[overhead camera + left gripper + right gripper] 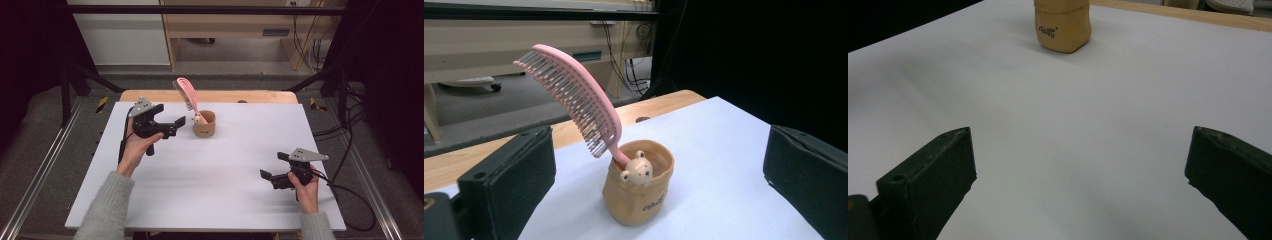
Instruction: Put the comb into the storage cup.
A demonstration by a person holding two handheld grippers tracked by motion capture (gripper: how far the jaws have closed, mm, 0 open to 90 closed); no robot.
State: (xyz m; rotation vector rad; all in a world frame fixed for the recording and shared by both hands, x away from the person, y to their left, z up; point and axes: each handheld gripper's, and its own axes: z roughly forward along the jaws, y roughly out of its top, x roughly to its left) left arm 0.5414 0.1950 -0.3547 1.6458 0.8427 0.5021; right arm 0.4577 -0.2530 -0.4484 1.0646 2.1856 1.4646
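Left gripper view looks out between two black jaws that stand wide apart at the bottom corners, both cut off by the frame, with nothing held between them. Just beyond the gap, and a little nearer the left jaw, a tan cup (639,187) stands upright on the white table (734,165). A small bear figure (638,171) sits on the cup's near rim, and dark lettering low on its wall is too small to read. A pink hairbrush (574,95) stands handle-down in the cup and leans up and away to the left; the lower end of its handle is hidden inside the cup.

Right gripper view also shows its two jaws spread wide and empty, each clipped by the lower edge. Bare white table lies between and beyond them, and the cup (1063,25) stands well ahead, its top cut off by the upper edge.

High view shows the left gripper (175,126) held just beside the cup (204,125), its jaws pointing at it without touching. The right gripper (272,166) is well apart from the cup, near the table's front right, gripped by a hand whose sleeve runs off the bottom edge. Past the table, the far shelving and cables are dim and hard to make out.
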